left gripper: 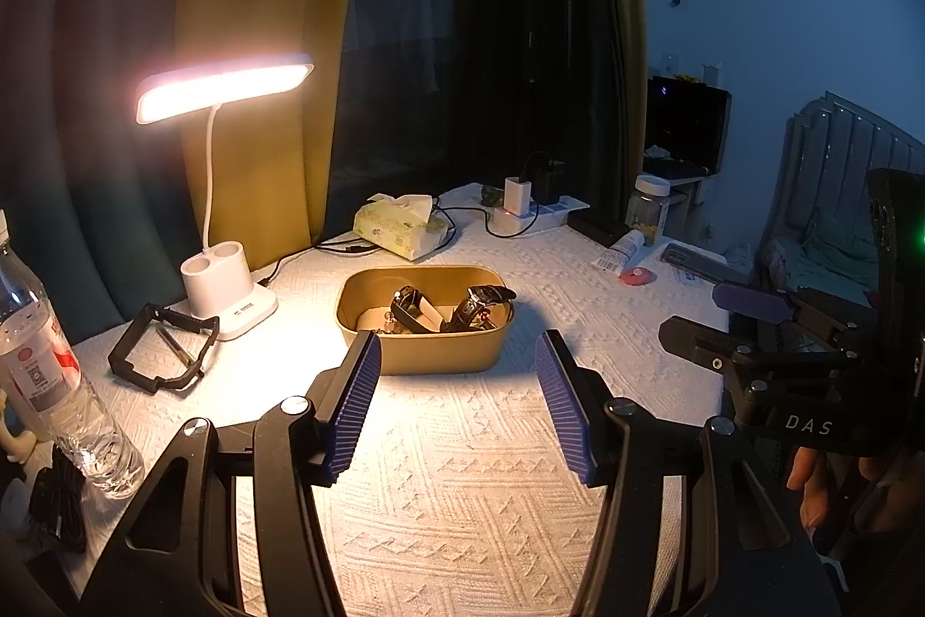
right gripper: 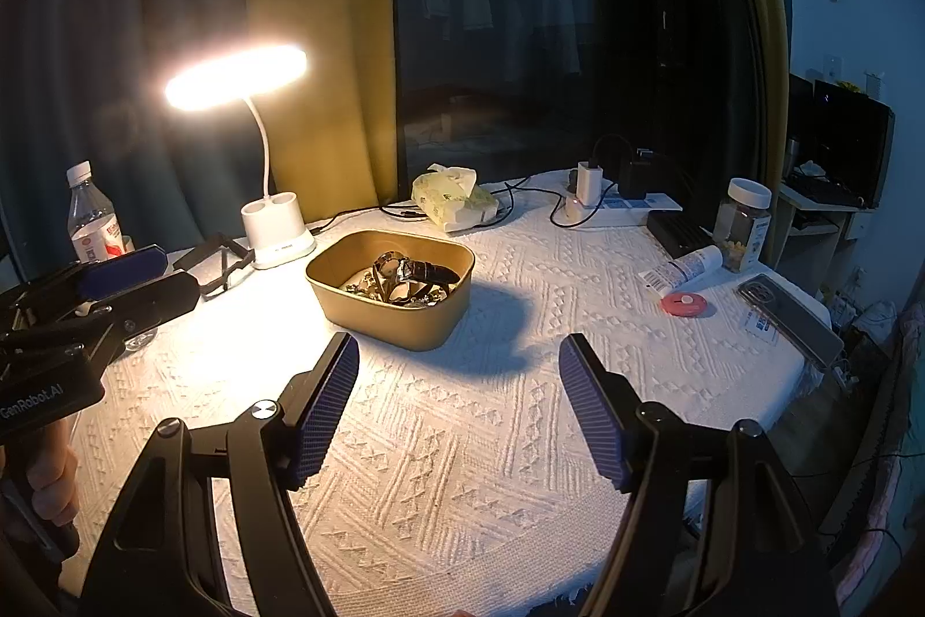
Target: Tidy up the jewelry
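Observation:
A gold box [left gripper: 439,357] stands mid-table on the white cloth; it also shows in the right wrist view [right gripper: 399,322]. Inside lie black-strapped watches [left gripper: 483,307] [right gripper: 425,273] and small shiny jewelry pieces [right gripper: 364,286]. My left gripper [left gripper: 457,397] is open and empty, held above the cloth just in front of the box. My right gripper [right gripper: 459,406] is open and empty, in front of the box and slightly to its right. Each gripper shows in the other's view: the right one [left gripper: 722,316] at the right, the left one [right gripper: 139,279] at the left.
A lit white desk lamp [left gripper: 228,296] stands left of the box with a black frame [left gripper: 165,357] beside it. A water bottle [left gripper: 52,374] stands far left. Tissue pack [left gripper: 399,226], power strip with chargers [left gripper: 523,212], jar [right gripper: 743,224], tube [right gripper: 685,267], pink disc [right gripper: 685,305] and phone [right gripper: 792,319] lie behind and right.

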`<action>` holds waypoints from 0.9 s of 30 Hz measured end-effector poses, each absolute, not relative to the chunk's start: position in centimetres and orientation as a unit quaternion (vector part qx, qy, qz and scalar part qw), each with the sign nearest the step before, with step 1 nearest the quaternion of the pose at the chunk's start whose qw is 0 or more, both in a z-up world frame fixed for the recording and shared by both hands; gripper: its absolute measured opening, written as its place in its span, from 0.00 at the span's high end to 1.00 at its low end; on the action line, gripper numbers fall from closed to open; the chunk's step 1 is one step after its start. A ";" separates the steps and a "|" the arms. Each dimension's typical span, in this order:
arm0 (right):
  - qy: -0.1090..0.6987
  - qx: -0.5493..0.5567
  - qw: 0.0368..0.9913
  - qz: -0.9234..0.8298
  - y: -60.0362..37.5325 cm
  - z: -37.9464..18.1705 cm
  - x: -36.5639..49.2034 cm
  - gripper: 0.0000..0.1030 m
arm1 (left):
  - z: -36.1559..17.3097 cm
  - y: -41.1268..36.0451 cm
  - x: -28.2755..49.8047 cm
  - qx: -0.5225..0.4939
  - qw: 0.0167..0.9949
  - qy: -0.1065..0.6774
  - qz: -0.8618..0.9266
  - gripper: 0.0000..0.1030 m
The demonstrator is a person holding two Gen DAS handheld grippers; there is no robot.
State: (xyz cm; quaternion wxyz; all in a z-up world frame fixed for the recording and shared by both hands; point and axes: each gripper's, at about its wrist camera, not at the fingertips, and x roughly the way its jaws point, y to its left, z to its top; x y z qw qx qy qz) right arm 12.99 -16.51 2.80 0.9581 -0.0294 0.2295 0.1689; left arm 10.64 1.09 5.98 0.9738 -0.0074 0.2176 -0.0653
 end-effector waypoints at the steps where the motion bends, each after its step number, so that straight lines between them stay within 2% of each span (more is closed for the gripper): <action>1: 0.230 -0.030 0.958 0.169 -16.5 2.8 13.0 0.30 | 6.0 1.1 10.7 -0.008 0.974 0.218 -0.065 0.43; 27: 0.232 -0.026 0.958 0.167 -16.9 2.5 13.2 0.30 | 6.0 0.6 10.7 0.000 0.973 0.221 -0.067 0.43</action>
